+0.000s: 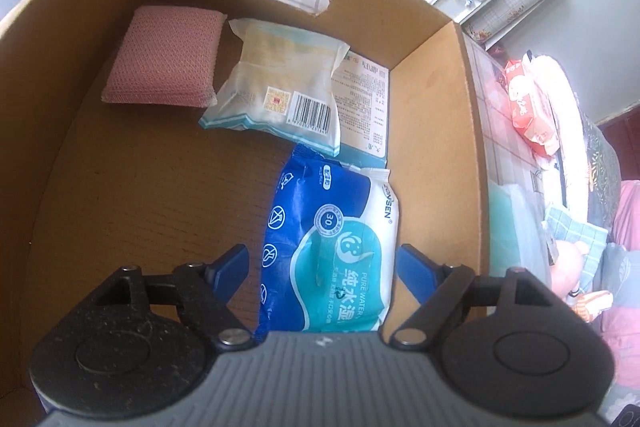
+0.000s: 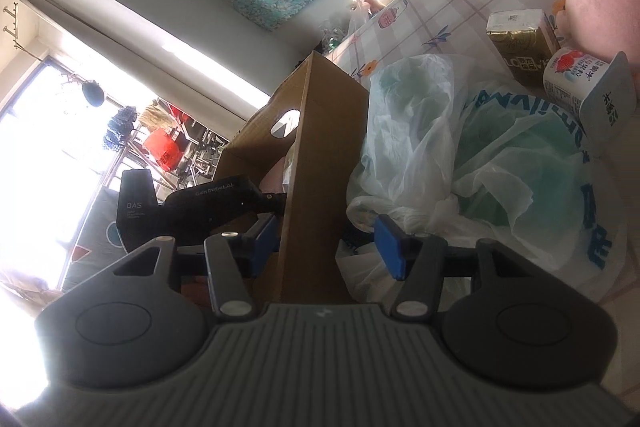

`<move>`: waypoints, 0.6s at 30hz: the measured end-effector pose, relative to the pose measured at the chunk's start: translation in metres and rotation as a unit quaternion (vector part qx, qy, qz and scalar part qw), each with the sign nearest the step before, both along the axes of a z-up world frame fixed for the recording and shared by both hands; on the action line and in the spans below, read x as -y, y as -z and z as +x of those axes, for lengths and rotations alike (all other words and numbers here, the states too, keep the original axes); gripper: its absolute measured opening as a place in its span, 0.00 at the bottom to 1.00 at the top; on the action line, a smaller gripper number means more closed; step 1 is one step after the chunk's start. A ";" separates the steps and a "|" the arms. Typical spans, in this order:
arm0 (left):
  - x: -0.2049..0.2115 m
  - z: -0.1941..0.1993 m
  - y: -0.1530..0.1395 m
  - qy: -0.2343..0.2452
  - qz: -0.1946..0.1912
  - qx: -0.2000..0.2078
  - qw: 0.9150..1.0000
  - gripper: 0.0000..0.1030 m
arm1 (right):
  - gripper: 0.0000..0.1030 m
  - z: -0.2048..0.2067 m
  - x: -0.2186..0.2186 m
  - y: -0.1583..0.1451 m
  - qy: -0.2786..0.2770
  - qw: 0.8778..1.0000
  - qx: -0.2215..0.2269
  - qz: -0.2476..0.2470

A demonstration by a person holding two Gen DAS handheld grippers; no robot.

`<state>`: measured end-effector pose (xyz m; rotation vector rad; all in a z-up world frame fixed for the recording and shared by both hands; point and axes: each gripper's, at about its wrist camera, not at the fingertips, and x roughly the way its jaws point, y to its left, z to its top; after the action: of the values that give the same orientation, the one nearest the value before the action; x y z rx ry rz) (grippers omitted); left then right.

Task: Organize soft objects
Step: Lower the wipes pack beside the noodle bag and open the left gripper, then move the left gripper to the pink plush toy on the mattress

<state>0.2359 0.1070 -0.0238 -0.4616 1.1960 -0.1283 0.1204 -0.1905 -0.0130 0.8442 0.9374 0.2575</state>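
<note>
Done: 3 soft items in cardboard box (image 1: pixel 436 115), wet-wipes pack (image 1: pixel 336 247) near right | your left gripper (image 1: pixel 322 267) wide, released | your right gripper (image 2: pixel 326 243) part-open, straddling box wall | left: plastic bags (image 2: pixel 460 155) on bench (image 2: pixel 460 7).

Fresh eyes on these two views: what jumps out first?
The open brown cardboard box fills the left wrist view, with a blue-and-white wet-wipe pack lying on its floor between the open left tongs. Behind it lie a pink mesh sponge and a pale sealed packet. In the right wrist view, crumpled translucent plastic bags sit beside the box.
</note>
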 end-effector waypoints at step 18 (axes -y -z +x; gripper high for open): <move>0.095 -0.037 -0.116 0.110 0.007 0.146 0.983 0.89 | 0.65 -0.029 0.083 -0.026 0.109 0.985 0.082 -0.108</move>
<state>0.1993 0.0120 0.0926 -0.2853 0.9559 -0.3651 0.0911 -0.2739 0.0128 0.7063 0.6972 0.0326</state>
